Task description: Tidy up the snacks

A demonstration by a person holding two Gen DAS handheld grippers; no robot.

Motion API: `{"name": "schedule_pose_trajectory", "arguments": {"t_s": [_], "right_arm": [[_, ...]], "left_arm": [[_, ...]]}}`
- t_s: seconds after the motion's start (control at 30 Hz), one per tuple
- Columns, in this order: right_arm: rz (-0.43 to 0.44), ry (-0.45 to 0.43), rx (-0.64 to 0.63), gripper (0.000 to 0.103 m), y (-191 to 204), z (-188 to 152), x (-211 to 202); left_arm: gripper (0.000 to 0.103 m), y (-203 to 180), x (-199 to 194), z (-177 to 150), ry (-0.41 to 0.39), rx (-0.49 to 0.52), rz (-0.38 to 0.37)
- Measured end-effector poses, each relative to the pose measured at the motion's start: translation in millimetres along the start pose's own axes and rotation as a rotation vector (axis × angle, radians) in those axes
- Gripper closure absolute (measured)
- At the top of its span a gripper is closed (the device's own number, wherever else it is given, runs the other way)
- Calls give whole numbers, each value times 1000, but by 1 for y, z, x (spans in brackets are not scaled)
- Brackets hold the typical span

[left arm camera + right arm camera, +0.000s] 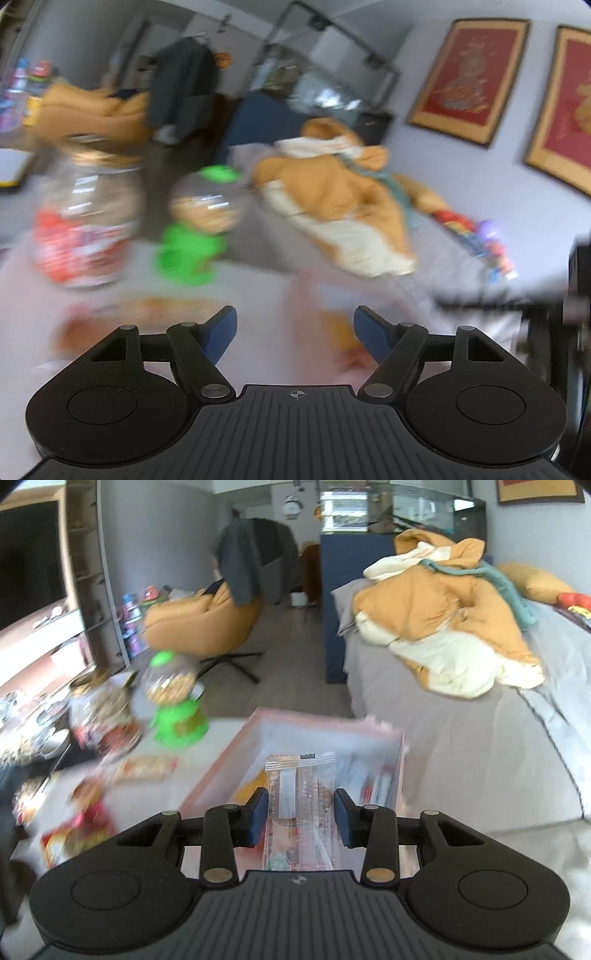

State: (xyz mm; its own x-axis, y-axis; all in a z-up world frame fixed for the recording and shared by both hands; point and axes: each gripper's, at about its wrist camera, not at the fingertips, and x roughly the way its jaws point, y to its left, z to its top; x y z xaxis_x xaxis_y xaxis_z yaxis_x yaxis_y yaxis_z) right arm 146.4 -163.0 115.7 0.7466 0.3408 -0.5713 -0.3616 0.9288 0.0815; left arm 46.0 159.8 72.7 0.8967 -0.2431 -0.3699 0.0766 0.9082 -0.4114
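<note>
My right gripper (300, 818) is shut on a clear-wrapped snack packet (300, 794), held above a pink-rimmed box (221, 764) that holds other packets. My left gripper (294, 328) is open and empty over the white table, its view blurred. A green candy dispenser (177, 701) with a clear globe stands left of the box; it also shows in the left wrist view (199, 229). A clear jar with a red label (88, 229) stands beside it. Loose snack packets (144, 768) lie on the table left of the box.
A grey bed (461, 731) with an orange-and-cream plush blanket (443, 627) lies to the right. An orange chair (199, 620) with a dark jacket stands behind. Shelves with bottles and a cluttered counter (33, 716) run along the left.
</note>
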Motion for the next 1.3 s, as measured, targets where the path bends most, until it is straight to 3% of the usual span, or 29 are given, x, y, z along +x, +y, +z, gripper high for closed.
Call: {"name": "schedule_pose_trajectory", "arguments": {"t_s": [0.07,0.1,0.13,0.2,0.3,0.4,0.5,0.6,0.7,0.83,0.87,0.9,0.93,0.97,1.07,1.13,1.3], "right_arm": [[4,-26,0,55,0,19,21],[4,-23,2,37,2,25,33],[-19,-5,15,28,4,32,47],[-39,10,35,28,14,36,69],[15,54,-5,28,46,28,82],[90,107,-56,26,92,17,89],[150,163,-92,19,142,11,104],[163,192,-172,19,192,7,128],[125,120,-237,19,224,6,150],[95,60,-206,20,239,19,191],[89,82,-201,23,241,22,202],[83,115,-202,35,243,24,211],[85,152,-208,54,245,25,219],[94,192,-221,59,247,24,223],[139,231,-232,61,241,15,209],[222,269,-253,62,236,4,190],[337,300,-356,62,227,-33,135]], "left_arm": [[25,27,-22,-7,1,-25,80],[25,41,-32,-11,-6,-49,121],[25,56,-43,-14,-16,-75,159],[25,80,-60,-17,-33,-116,227],[25,113,-76,-24,-66,-188,302],[26,132,-81,-31,-103,-255,293],[26,133,-79,-36,-131,-244,236],[27,134,-73,-36,-108,-236,198],[28,130,-63,-41,-66,-210,179],[33,126,-56,-46,-21,-179,176],[33,128,-56,-48,-23,-182,173],[33,129,-56,-48,-27,-191,169],[33,131,-57,-49,-31,-201,167],[33,133,-58,-50,-34,-213,165],[33,133,-62,-50,-46,-224,165],[33,130,-63,-51,-51,-208,173],[33,117,-64,-50,-53,-156,183]]}}
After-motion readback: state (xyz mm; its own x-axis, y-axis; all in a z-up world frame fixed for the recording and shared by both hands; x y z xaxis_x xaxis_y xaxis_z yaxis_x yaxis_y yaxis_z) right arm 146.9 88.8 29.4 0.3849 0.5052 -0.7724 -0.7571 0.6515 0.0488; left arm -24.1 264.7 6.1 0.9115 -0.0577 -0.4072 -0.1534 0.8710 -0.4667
